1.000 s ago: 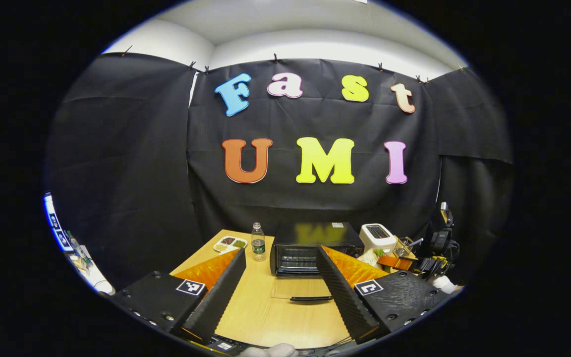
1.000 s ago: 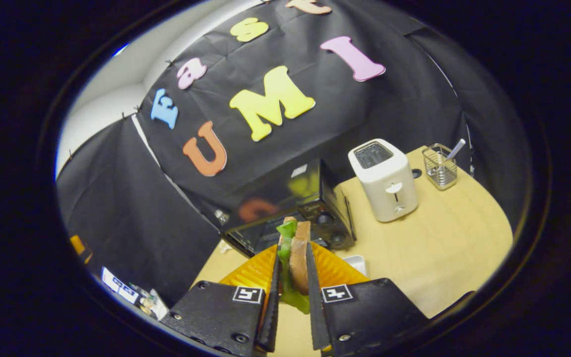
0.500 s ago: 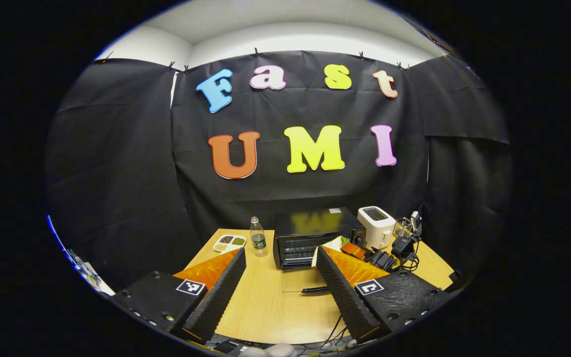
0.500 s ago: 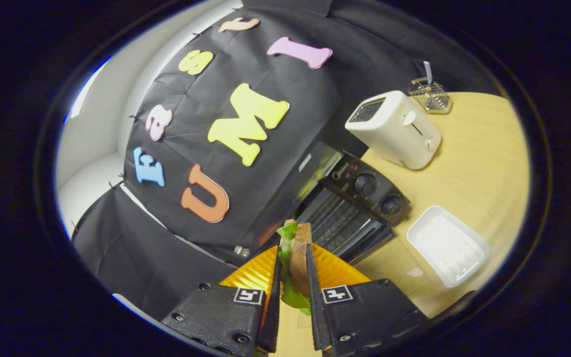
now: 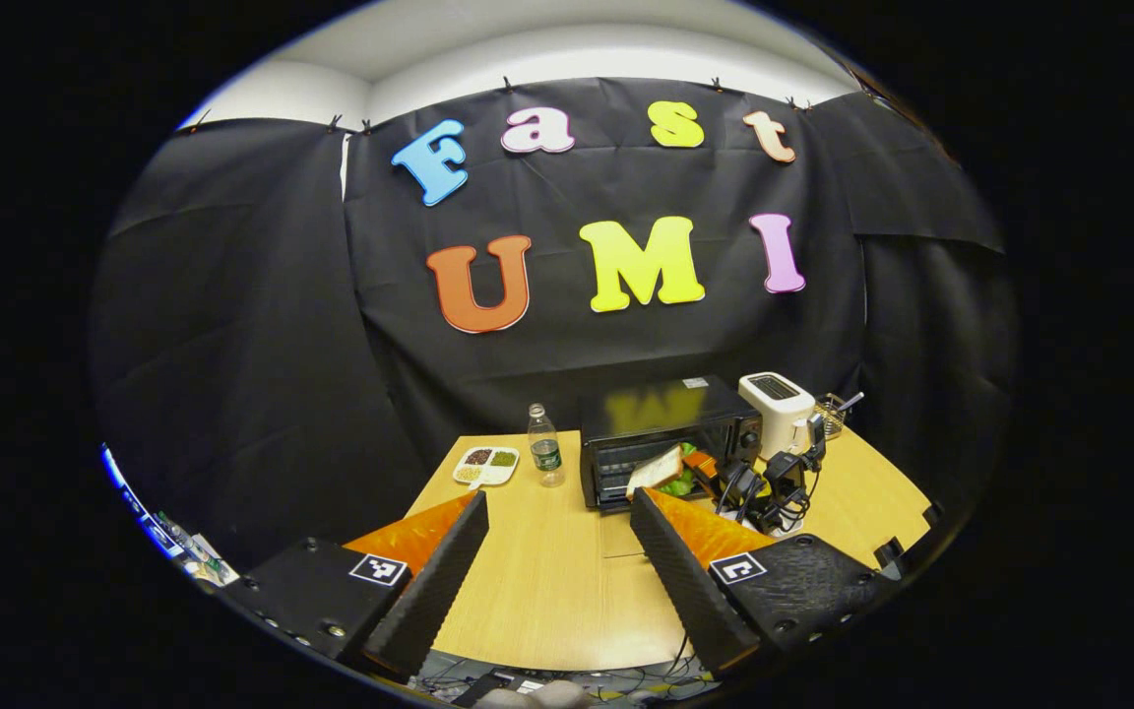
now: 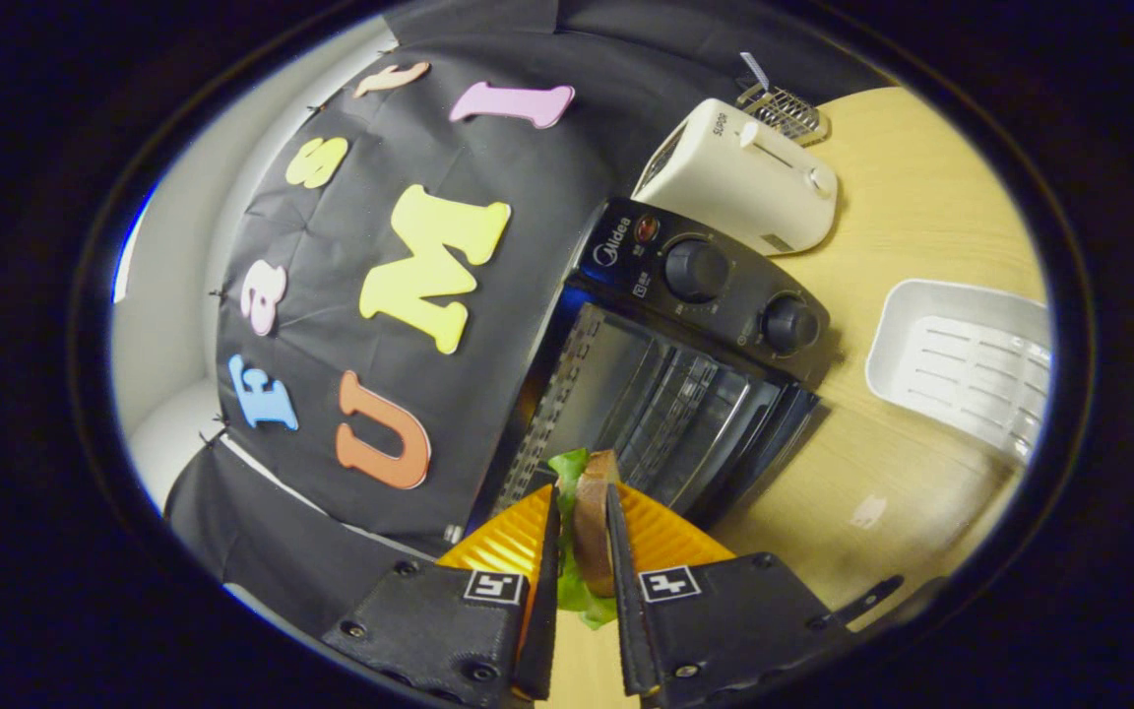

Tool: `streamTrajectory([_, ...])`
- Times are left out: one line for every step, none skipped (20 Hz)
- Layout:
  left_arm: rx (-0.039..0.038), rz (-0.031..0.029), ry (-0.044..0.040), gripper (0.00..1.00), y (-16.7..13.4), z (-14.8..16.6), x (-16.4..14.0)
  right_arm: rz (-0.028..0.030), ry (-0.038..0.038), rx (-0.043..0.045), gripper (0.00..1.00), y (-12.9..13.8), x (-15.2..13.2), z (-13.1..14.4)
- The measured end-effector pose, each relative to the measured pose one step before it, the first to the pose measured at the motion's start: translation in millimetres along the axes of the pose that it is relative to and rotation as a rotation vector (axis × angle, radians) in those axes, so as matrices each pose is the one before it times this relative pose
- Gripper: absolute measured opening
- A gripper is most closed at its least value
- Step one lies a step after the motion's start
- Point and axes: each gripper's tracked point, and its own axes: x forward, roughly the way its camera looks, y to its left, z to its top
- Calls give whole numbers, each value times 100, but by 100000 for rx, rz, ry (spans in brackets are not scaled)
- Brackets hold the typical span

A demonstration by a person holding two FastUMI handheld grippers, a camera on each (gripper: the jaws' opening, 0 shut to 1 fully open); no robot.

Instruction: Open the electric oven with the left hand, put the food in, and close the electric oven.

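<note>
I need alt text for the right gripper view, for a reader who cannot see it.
The right tool grips a sandwich in front of an open black oven on a wooden table. A white toaster stands beyond the oven, and a white tray lies beside it.

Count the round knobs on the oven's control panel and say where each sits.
2. On the oven panel in the right gripper view: one knob nearer the toaster, the other knob nearer the white tray.
</note>
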Motion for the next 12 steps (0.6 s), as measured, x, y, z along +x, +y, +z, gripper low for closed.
streamTrajectory([316,331,272,96,368,-56,112,-701,-2233,1004,29,-205,804,619])
streamTrajectory([-163,-28,487,96,155,-194,251,-1159,-1446,-153,29,-433,749,281])
streamTrajectory([-348,201,160,96,221,-21,199,-814,-922,-359,29,-244,716,-48])
streamTrajectory([-390,-21,454,96,131,-34,213,-1732,-909,-1389,29,-290,554,-96])
streamTrajectory([-158,115,177,96,110,-51,341,-2174,-118,-2012,29,-556,365,-435])
streamTrajectory([-85,-102,705,96,-23,-126,315,-1229,-2877,-408,29,-217,403,110])
streamTrajectory([362,-181,526,96,0,-149,150,-1255,-2227,-67,29,-202,471,-134])
streamTrajectory([682,151,116,96,61,-56,178,-1177,-545,-843,29,-161,304,-8])
streamTrajectory([425,-104,400,96,0,-51,278,-749,17,-1339,29,-17,176,-517])
streamTrajectory([-73,-288,466,96,-90,-134,97,-598,708,-191,29,-108,345,-458])
streamTrajectory([-428,-216,154,96,-42,-17,37,-1718,1602,37,29,-217,210,-463])
streamTrajectory([-621,-14,176,96,36,-20,55,-1564,2227,-513,29,-209,131,-606])
